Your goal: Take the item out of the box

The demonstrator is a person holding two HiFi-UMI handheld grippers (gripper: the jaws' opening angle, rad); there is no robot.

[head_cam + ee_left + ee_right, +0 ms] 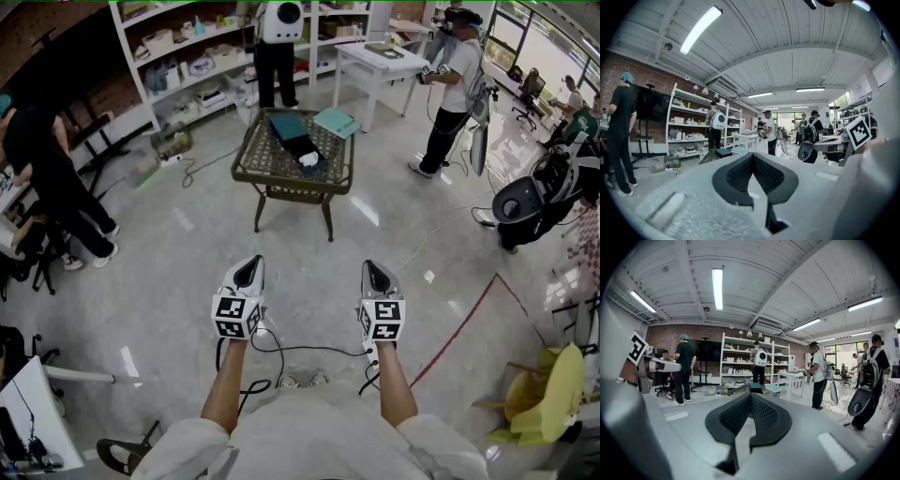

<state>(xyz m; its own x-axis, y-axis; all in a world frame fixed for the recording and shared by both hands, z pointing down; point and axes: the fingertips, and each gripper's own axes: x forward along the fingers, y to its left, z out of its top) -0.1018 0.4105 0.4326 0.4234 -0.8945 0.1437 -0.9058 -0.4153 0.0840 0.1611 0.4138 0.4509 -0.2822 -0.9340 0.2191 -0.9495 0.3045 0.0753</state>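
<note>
Box [287,125]: one, dark teal, open, on the one wicker surface [255,155] across the floor [187,234], well apart from both grippers. Room is large: brick back wall, white ribbed ceiling with strip lights, glossy grey floor with cables lying on it. One long run of white shelving [187,56] along the back wall, loaded with small goods too small to tell apart. One white table [380,61] behind the wicker surface. At least five other people stand or sit around the edges, one with a white backpack at the shelving. The wicker surface carries three things: the box, one lighter teal lid [336,122] just beside it on the right, and one white item [308,159] at the box's near end. Two grippers are held out side by side over bare floor, each with one marker cube. Left gripper [249,267]: fingers [736,178] together, nothing between. Right gripper [377,270]: fingers together, empty too.
</note>
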